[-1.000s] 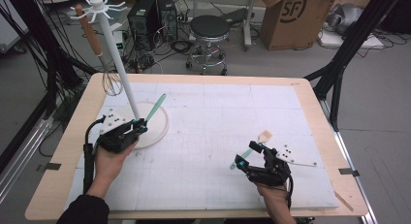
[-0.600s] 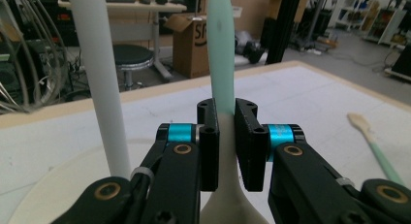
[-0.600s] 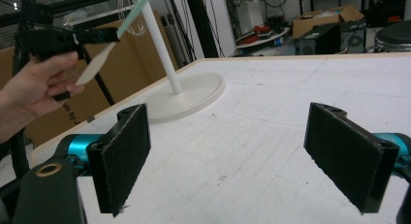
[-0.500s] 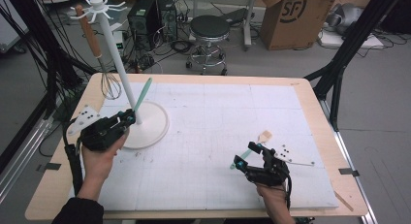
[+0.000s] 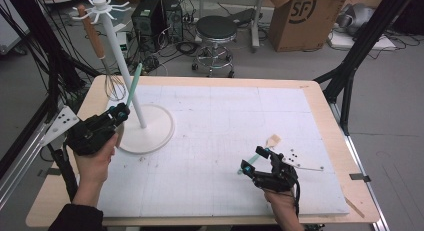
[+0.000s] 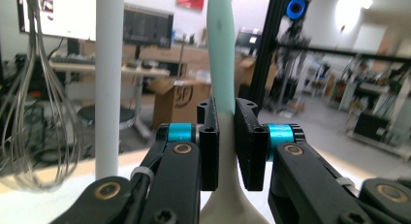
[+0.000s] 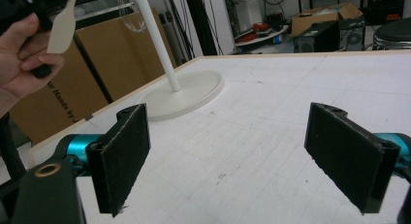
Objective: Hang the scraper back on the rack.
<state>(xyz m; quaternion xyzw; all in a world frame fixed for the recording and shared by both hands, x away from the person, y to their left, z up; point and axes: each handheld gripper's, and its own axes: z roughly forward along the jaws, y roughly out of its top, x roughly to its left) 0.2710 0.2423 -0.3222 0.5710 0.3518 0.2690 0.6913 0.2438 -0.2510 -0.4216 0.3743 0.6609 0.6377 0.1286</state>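
Left gripper [image 5: 118,114]: black jaws clamped on a smooth mint-green silicone spatula [image 5: 133,84], handle up, beside the tall white hanging stand [image 5: 121,57]. Lifted but not yet hung; 1 wire whisk [image 5: 111,79] already on a hook. Right gripper [image 5: 252,160]: wide, holding nothing, resting low over white gridded table mat [image 5: 225,126].

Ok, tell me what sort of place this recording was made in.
Most likely a robotics lab or workshop. A black frame of metal struts stands around the table, computer towers and loose cables sit on the floor behind it, and a cardboard box and stool stand nearby.
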